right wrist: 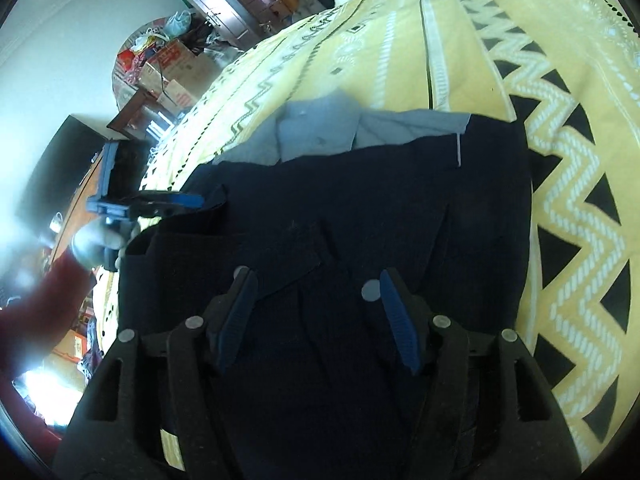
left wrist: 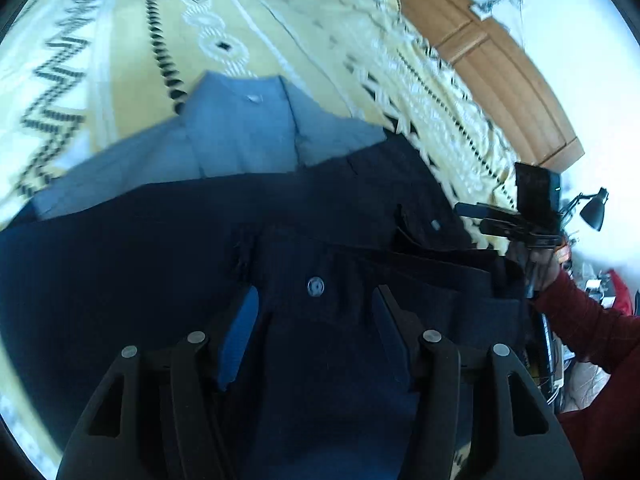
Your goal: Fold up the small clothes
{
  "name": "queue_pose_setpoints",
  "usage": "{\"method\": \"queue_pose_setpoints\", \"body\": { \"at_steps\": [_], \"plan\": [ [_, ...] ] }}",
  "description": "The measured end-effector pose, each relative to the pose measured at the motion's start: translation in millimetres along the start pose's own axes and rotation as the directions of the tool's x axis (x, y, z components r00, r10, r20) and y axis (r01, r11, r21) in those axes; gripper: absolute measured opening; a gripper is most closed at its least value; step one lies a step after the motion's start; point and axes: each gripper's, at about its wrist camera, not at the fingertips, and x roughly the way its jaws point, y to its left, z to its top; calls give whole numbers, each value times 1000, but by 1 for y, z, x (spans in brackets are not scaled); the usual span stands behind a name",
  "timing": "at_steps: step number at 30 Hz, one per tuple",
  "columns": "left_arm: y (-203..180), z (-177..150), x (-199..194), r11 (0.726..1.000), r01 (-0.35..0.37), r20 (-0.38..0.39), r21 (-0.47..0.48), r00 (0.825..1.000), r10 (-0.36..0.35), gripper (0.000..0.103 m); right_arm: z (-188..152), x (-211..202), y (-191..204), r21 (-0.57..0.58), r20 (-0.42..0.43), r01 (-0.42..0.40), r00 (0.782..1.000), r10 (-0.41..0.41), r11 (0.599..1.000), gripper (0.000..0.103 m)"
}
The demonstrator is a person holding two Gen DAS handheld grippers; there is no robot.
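A dark navy garment (left wrist: 320, 240) with a grey button lies spread on the yellow patterned bedspread (left wrist: 120, 60). It partly covers a light blue shirt (left wrist: 240, 128) beyond it. My left gripper (left wrist: 316, 304) hovers open over the navy cloth, its blue-padded fingers either side of the button. In the right wrist view the same navy garment (right wrist: 360, 208) fills the middle, with the light blue shirt (right wrist: 320, 132) behind. My right gripper (right wrist: 318, 300) is open above it. The left gripper (right wrist: 176, 202) also shows side-on at the garment's left corner.
The bedspread (right wrist: 560, 160) stretches far and right. A wooden headboard (left wrist: 500, 60) runs along the bed's far side. A hand in a red sleeve (left wrist: 592, 328) holds the right gripper (left wrist: 480, 218). Boxes and clutter (right wrist: 168, 64) stand beyond the bed's left edge.
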Motion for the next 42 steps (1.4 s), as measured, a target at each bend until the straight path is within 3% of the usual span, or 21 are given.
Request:
{"method": "queue_pose_setpoints", "body": {
  "at_steps": [6, 15, 17, 18, 25, 27, 30, 37, 42],
  "plan": [
    [8, 9, 7, 993, -110, 4, -30, 994, 110, 60, -8, 5, -5, 21, -10, -7, 1000, 7, 1000, 65],
    [5, 8, 32, 993, -114, -35, 4, 993, 114, 67, -6, 10, 6, -25, -20, -69, 997, 68, 997, 66],
    [5, 6, 31, 996, -94, -29, 10, 995, 94, 56, -2, 13, 10, -61, -39, -85, 996, 83, 994, 66],
    [5, 4, 32, 996, -84, -26, 6, 996, 84, 45, 1, 16, 12, -81, -54, -90, 995, 86, 993, 66],
    [14, -5, 31, 1000, -21, 5, -23, 1000, 21, 41, 27, 63, 17, -201, -212, -149, 972, 105, 968, 67],
    [15, -5, 30, 1000, -12, 8, -18, 1000, 12, 44, 35, 75, 22, -226, -247, -177, 962, 119, 958, 67],
    [11, -4, 31, 1000, 3, 8, 9, 1000, -3, 56, 41, 91, 27, -288, -283, -149, 957, 65, 946, 66],
    [2, -1, 39, 999, -8, 5, 53, 1000, 7, 70, 38, 101, 28, -289, -290, -174, 953, 87, 941, 67],
    [1, -1, 39, 999, -5, 16, 46, 1000, 5, 66, 38, 101, 32, -313, -298, -169, 952, 72, 935, 42]
  ]
}}
